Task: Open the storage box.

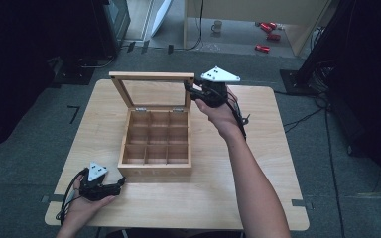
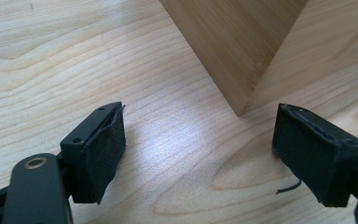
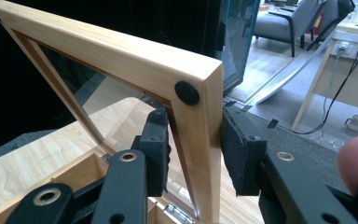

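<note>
Right tool (image 3: pixel 193 154) clamped on lid frame (image 3: pixel 200 140), close-up.

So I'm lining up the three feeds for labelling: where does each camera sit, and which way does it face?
High view: fixed above the person's side, looking forward and down on the table; both forearms, the left gripper and right gripper show.
Left gripper view: rides the left gripper, facing the box corner; its open fingers show.
Right gripper view: rides the right gripper, facing the raised lid; its fingers clamp the lid's side rail, a fingertip at the edge.
Shared: high and right views both show the lid.
</note>
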Available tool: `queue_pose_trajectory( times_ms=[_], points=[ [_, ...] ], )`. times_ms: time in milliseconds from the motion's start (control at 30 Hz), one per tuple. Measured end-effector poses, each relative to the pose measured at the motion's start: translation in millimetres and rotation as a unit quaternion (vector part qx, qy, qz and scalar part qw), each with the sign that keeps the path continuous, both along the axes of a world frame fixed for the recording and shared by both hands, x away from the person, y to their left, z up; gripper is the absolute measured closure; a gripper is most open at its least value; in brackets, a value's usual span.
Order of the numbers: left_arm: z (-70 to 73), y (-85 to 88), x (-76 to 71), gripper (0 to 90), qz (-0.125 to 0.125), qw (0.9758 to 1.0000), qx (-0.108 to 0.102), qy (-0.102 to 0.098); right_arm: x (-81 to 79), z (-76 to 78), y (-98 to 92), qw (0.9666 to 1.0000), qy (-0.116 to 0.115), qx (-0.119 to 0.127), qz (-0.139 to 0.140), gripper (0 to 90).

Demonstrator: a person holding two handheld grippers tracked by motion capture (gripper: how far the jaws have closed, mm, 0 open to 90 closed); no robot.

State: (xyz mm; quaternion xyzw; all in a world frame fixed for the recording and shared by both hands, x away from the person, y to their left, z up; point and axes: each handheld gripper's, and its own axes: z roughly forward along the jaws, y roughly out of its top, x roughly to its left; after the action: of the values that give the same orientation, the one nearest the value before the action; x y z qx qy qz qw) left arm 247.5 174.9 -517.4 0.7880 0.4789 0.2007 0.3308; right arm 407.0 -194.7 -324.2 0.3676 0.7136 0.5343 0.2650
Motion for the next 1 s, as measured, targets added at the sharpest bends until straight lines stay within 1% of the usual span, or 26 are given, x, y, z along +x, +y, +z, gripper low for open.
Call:
queue_pose_trajectory(
  times_ms=[167,400,533,733,833,933,1000],
  points=[
    [0.0,0.1,0.1,17.7,0.0,1.0,-0.001,0.0,9.3,3.5,1.3,0.9999,0.001,-0.007,-0.008,65.8],
    [0.0,0.2,0.0,17.7,0.0,1.0,-0.002,0.001,27.0,7.6,4.8,0.9993,0.016,0.002,-0.033,66.3],
    [0.1,0.5,0.1,17.7,-0.001,1.0,-0.003,0.001,35.2,9.5,6.2,0.9988,0.025,0.005,-0.042,66.6],
    [0.0,0.3,0.1,17.7,-0.001,1.0,-0.004,0.001,46.6,10.1,8.3,0.9976,0.036,0.014,-0.058,66.7],
    [0.0,-0.2,0.0,17.6,-0.002,1.0,0.001,0.0,52.8,9.9,9.6,0.9967,0.042,0.02,-0.067,66.7],
    [-0.2,-1.0,-0.2,17.4,-0.002,1.0,0.001,0.0,58.3,9.8,10.9,0.9958,0.047,0.024,-0.075,66.7],
    [-0.3,-1.1,-0.2,16.5,-0.006,1.0,0.003,0.0,62.8,9.4,11.7,0.995,0.051,0.027,-0.082,66.7]
  ],
)
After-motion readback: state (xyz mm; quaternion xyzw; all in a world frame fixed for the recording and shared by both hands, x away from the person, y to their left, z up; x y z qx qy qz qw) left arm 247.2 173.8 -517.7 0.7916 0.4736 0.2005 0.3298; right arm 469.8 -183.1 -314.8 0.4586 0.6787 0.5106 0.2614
